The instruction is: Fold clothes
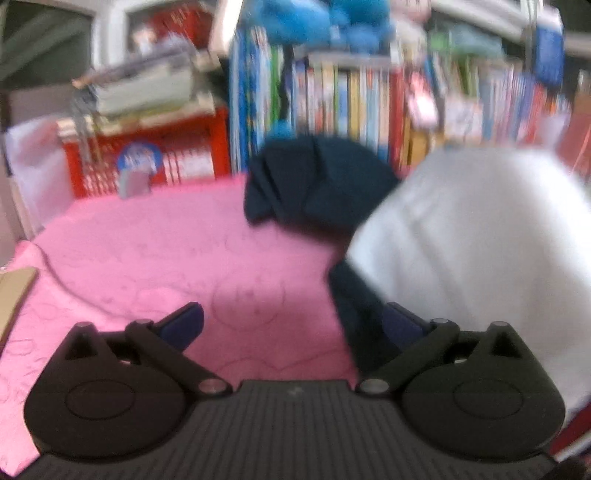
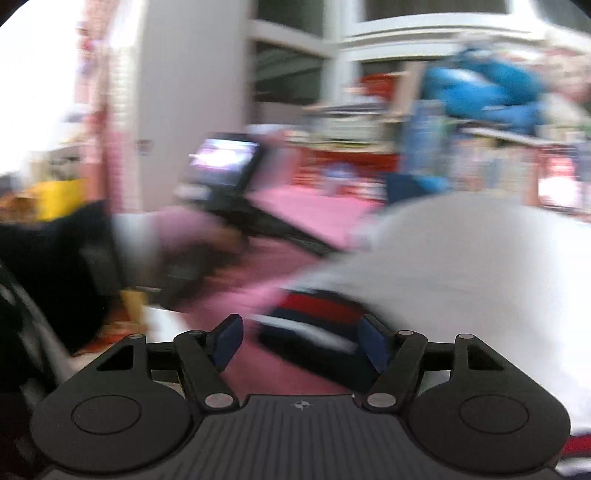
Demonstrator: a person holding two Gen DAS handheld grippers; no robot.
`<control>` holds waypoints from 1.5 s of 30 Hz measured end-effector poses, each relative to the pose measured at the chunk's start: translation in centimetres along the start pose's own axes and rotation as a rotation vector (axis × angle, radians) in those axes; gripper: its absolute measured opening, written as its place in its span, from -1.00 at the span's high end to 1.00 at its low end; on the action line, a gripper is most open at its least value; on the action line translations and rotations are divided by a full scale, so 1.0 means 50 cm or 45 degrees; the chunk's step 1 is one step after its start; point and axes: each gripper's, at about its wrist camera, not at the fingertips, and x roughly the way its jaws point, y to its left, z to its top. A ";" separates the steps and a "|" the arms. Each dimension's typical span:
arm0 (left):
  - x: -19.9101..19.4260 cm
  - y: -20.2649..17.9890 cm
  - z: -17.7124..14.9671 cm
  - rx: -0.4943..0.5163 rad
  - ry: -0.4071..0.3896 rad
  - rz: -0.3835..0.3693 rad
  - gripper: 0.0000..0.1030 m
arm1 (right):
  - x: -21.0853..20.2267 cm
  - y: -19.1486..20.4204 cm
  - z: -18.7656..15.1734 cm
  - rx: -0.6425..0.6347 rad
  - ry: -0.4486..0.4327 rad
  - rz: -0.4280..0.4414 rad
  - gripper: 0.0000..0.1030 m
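Note:
A white garment [image 1: 480, 240] with a dark trim hangs raised at the right over the pink-covered table [image 1: 147, 240]. A dark navy garment [image 1: 317, 181] lies crumpled at the table's far middle. My left gripper [image 1: 293, 325] is open, its right finger [image 1: 402, 326] beside the white garment's dark edge, with nothing between the jaws. In the blurred right wrist view the white garment [image 2: 461, 266] fills the right side. Its navy, red and white striped hem [image 2: 314, 321] lies between the jaws of my open right gripper [image 2: 302, 343].
Bookshelves [image 1: 369, 103] packed with books and a red crate [image 1: 155, 158] stand behind the table. A blue plush toy [image 1: 325, 22] sits on top. A person's hand [image 2: 184, 240] holds the other gripper's body [image 2: 229, 192] at the left. A tan object [image 1: 11, 295] lies at the table's left edge.

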 end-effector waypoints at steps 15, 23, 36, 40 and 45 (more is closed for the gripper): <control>-0.033 -0.137 -0.070 0.287 0.058 -0.049 -1.00 | -0.054 -0.174 -0.125 0.186 0.171 -0.673 -0.15; -0.086 -0.105 0.032 0.150 -0.063 -0.174 -1.00 | -0.170 -0.251 -0.056 0.392 0.040 -0.523 -0.28; 0.063 -0.205 0.021 0.275 -0.020 -0.137 -1.00 | 0.040 -0.286 0.003 0.278 0.036 -0.497 -0.30; 0.087 -0.193 0.004 0.275 0.063 -0.134 -1.00 | 0.083 -0.272 -0.051 0.251 0.169 -0.592 -0.30; 0.108 -0.179 -0.003 0.247 0.161 -0.172 -1.00 | 0.077 -0.284 -0.109 0.302 0.171 -0.729 -0.64</control>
